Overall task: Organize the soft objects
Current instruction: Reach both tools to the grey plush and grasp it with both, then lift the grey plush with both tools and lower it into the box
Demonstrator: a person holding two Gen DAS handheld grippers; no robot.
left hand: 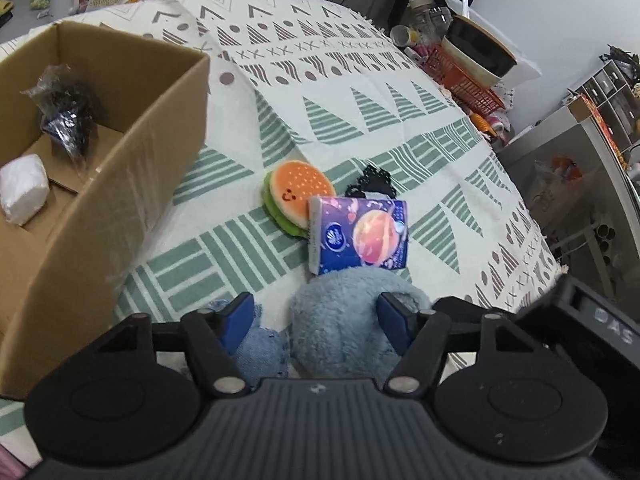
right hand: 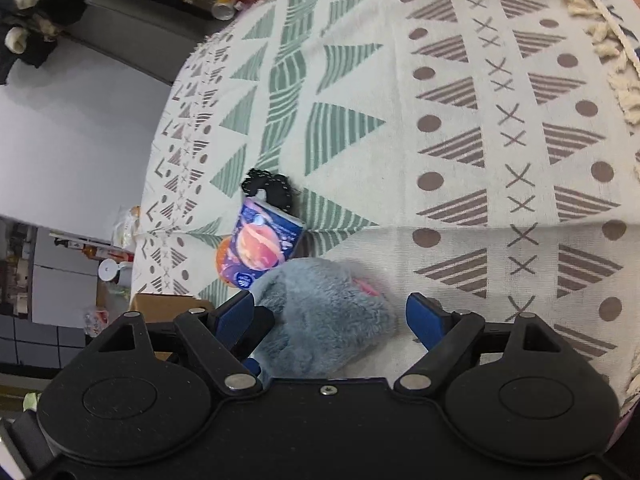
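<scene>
On the patterned cloth [left hand: 360,92] | fluffy blue toy [left hand: 340,320] is lain just below the tissue pack [left hand: 360,234] (burger toy [left hand: 298,196] beside it) | left gripper [left hand: 316,312] spread wide around toy | right gripper [right hand: 332,316] spread wide, nothing squeezed | box [left hand: 100,184] seen at left

The open-topped cardboard box [left hand: 120,168] stands at the left edge of the patterned cloth [left hand: 360,80], its tall near wall blocking any low sideways approach; inside, a white bundle [left hand: 22,196] and a black bagged item [left hand: 68,116] occupy part of the floor, the rest being bare. Ahead, the blue plush toy [left hand: 340,320], tissue pack [left hand: 360,236], burger plush [left hand: 298,196] and black lace piece [left hand: 372,180] form one touching cluster; the cloth beyond and to its right lies open.
</scene>
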